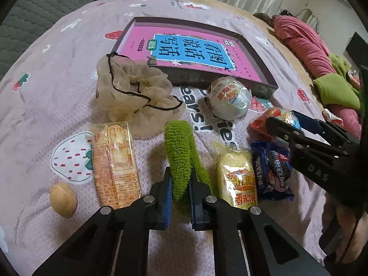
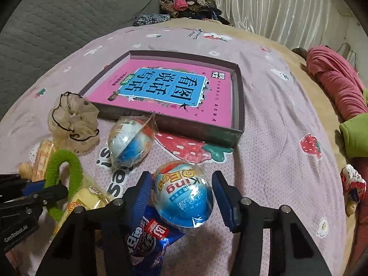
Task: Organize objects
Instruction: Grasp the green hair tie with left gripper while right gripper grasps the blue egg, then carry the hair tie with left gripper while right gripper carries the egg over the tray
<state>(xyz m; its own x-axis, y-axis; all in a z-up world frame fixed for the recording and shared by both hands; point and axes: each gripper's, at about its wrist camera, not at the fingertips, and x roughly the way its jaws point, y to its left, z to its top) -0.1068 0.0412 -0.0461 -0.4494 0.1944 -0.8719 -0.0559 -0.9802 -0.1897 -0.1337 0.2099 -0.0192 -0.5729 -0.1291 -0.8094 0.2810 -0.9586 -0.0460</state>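
A shallow dark box [image 1: 264, 85] [image 2: 239, 105] with a pink book inside lies on the bed. My left gripper [image 1: 180, 197] is shut on a green fuzzy hair band [image 1: 181, 151] [image 2: 66, 168]. My right gripper [image 2: 184, 195] [image 1: 285, 124] is open around a blue-and-red wrapped toy egg [image 2: 184, 195] [image 1: 276, 117]; the left pad looks close to touching it, the right pad is apart. A second wrapped egg [image 1: 227, 99] [image 2: 131, 142] lies near the box. A beige scrunchie [image 1: 131, 92] [image 2: 73, 119] lies to the left.
On the pink strawberry sheet [image 1: 46, 92] lie an orange cracker pack [image 1: 115, 161], a yellow rice-cake pack [image 1: 237, 179], a blue cookie pack [image 1: 271, 170] [image 2: 149, 241] and a round tan biscuit [image 1: 62, 199]. Pink and green clothes [image 2: 340, 87] lie at the right.
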